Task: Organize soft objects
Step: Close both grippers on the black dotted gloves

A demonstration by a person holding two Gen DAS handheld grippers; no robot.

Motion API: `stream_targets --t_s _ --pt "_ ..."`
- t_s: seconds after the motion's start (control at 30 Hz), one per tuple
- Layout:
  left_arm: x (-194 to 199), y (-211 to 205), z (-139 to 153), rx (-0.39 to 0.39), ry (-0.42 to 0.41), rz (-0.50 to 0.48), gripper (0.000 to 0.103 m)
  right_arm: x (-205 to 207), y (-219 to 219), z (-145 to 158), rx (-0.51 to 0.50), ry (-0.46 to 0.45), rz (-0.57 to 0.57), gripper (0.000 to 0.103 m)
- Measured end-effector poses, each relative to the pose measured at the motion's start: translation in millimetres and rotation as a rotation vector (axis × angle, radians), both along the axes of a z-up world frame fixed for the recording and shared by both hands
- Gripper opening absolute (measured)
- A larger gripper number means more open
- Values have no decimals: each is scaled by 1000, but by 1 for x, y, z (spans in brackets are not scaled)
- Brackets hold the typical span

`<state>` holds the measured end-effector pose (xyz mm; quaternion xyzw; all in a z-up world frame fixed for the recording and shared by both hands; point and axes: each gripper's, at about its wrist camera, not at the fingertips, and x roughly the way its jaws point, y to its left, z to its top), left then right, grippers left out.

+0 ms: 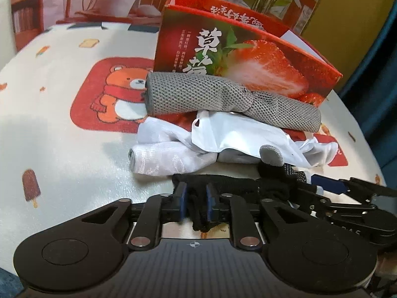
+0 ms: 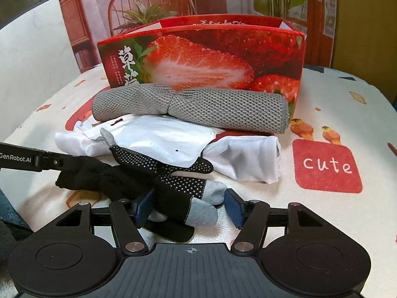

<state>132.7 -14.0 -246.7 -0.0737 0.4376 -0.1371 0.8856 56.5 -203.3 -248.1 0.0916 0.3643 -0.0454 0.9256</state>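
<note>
The left gripper [image 1: 194, 200] pinches the black glove [image 2: 158, 183] in front of the strawberry box [image 2: 203, 59]; the right gripper [image 2: 191, 204], jaws spread, should close squarely on its grey fingertips.

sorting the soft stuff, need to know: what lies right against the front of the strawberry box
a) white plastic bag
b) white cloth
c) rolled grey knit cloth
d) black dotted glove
c: the rolled grey knit cloth lies along the strawberry box's front wall, with the white things and the glove nearer the camera.
</note>
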Motion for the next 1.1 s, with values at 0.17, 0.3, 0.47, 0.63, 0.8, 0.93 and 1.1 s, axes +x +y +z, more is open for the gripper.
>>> stream_targets --t_s 0.17,0.3,0.47,0.63,0.8,0.93,1.1 --pt "-2 4 -3 -76 19 -17 51 0 -1 -1 21 -4 21 45" --pt "-3 1 -4 -83 15 -24 52 0 1 0 28 -6 46 37" --pt "-4 -2 -6 -59 12 -44 50 0 3 -1 41 -9 59 30" --pt "-3 3 -8 -60 13 -31 23 0 3 -1 47 -11 64 26" --pt "-5 -3 -7 -32 1 -49 16 -2 5 1 44 -22 79 18" --pt "-7 1 -4 -41 -14 -40 13 -4 9 3 26 -33 91 15" --pt "-12 7 6 -64 -50 -35 13 -9 11 9 20 -76 108 14"
